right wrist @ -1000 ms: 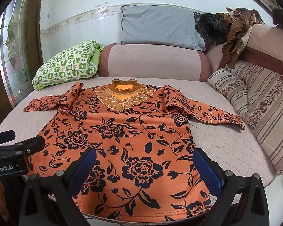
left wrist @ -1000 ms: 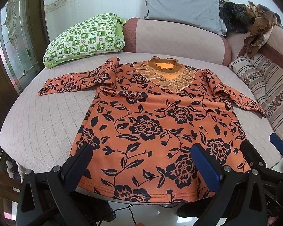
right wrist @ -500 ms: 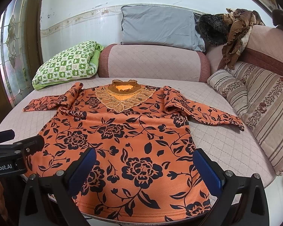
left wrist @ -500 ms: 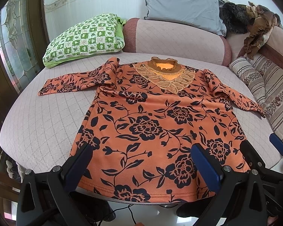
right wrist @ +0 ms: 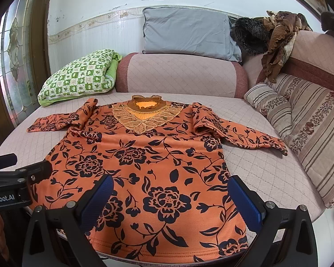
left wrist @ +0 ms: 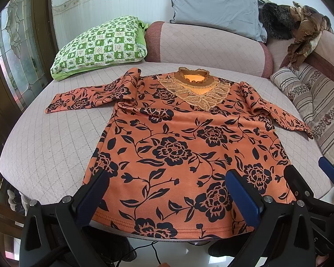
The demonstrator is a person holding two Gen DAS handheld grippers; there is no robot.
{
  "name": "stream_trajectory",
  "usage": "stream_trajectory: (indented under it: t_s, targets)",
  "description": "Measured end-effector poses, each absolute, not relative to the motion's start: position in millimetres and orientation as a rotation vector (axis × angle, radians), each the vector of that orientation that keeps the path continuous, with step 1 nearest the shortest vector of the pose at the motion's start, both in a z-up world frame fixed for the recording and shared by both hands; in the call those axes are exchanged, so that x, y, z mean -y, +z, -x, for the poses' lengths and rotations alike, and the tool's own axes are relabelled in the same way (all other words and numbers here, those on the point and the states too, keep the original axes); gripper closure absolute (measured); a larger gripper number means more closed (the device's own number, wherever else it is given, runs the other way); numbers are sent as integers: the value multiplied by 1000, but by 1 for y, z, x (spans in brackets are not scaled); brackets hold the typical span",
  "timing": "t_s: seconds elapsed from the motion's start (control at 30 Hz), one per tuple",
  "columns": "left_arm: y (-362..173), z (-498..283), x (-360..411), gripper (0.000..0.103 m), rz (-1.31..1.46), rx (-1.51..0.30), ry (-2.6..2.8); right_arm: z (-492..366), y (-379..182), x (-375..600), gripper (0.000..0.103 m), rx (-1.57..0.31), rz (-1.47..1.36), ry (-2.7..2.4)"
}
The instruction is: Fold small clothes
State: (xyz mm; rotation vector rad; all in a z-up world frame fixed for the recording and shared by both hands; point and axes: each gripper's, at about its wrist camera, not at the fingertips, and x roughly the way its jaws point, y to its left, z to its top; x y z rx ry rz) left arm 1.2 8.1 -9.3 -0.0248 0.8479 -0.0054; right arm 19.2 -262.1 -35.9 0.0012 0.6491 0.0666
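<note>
One orange long-sleeved top with a black flower print and a lace collar [left wrist: 184, 146] [right wrist: 149, 162] is lying flat, front up, on the pale pink quilted sofa seat [left wrist: 51, 138] [right wrist: 265, 171], with its hem nearest the cameras at the seat's front edge and its collar pointing toward the backrest. Both sleeves are spreading outward, one to each side, each creased near the shoulder.

The left gripper [left wrist: 169, 195] is hovering over the hem with its two blue-padded fingers [left wrist: 242, 200] standing wide apart, released and grasping nothing; the hem is showing between them, and whether the fingers are touching the fabric cannot be told. The right gripper [right wrist: 169, 198] [left wrist: 309, 178] is likewise hovering over the hem area, its two blue-padded fingers [right wrist: 245, 200] spread wide and empty, with the printed fabric showing between them. In the right wrist view the left gripper [right wrist: 17, 178] is appearing at the left edge, just beside the top's side seam.

Behind the top, one pink quilted bolster backrest [left wrist: 211, 46] [right wrist: 180, 75] is running across the sofa. One green-and-white checked pillow [left wrist: 100, 44] [right wrist: 78, 75] is resting on the seat at the far left, near the left sleeve's end. One grey pillow [left wrist: 216, 6] [right wrist: 189, 33] is leaning against the wall above the bolster. Two beige striped floral cushions [left wrist: 318, 102] [right wrist: 305, 129] are lying along the right side, near the right sleeve's cuff. One heap of dark and brown clothing [left wrist: 296, 26] [right wrist: 269, 33] is sitting on the sofa's back corner.
</note>
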Motion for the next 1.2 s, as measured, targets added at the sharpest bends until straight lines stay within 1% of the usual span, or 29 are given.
stream_trajectory:
  t_s: [1.2]
  targets:
    - [-13,1,-7,0,28,-856,-8,-18,-34,264,0,-644,1,65]
